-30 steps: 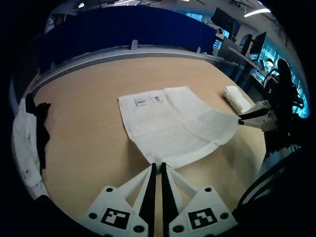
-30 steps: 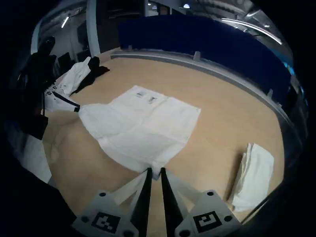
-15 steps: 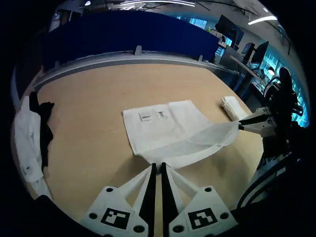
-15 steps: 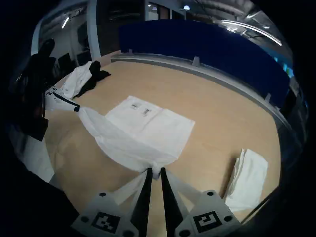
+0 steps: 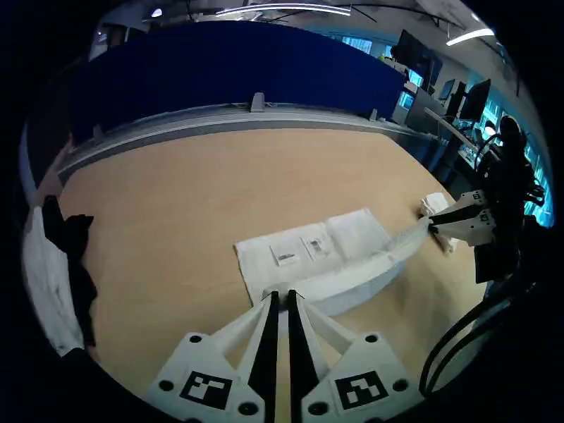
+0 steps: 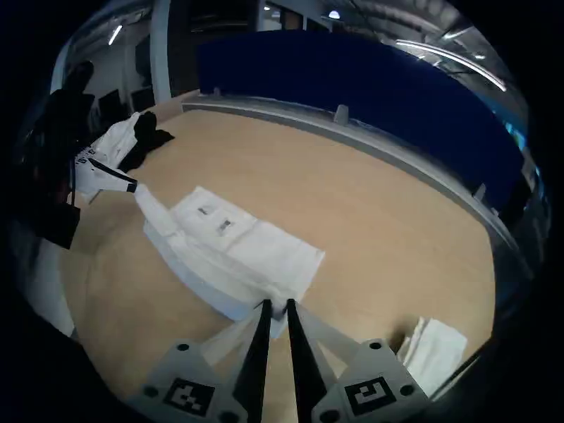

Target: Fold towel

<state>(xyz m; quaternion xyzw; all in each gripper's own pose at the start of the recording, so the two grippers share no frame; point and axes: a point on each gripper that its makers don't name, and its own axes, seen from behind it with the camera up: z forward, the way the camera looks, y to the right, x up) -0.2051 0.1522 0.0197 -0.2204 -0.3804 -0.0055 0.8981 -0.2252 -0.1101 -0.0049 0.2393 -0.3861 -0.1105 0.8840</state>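
Left tool [image 5: 280, 296]: fingers nearly together, clamped on one near corner of the white towel [image 5: 331, 261]. The right gripper view confirms it, with that corner pulled up to a point at the fingertips.

Right tool [image 6: 275, 304]: same state, fingers pinched on the other near corner. In the left gripper view it sits far right with the cloth drawn taut to its tip.

Towel position: roughly mid-counter [image 5: 176, 197]. The far part lies flat on the wood with two small tags [image 5: 285, 255] face up. The near edge is lifted off the surface and stretched between the two tools as a sagging band, which overhangs the near side of the flat part. The fold is not laid down; the lifted edge is clear of the flat layer.

Other items:
- A stack of folded towels [image 6: 433, 352] lies near the counter edge on the right tool's side, well apart from the towel being worked.
- A white garment [image 5: 42, 282] and a black garment [image 5: 70, 240] lie together at the opposite counter edge.
- A blue partition [image 5: 233, 63] runs along the far side of the counter, with monitors [image 5: 416, 53] beyond it to the right.
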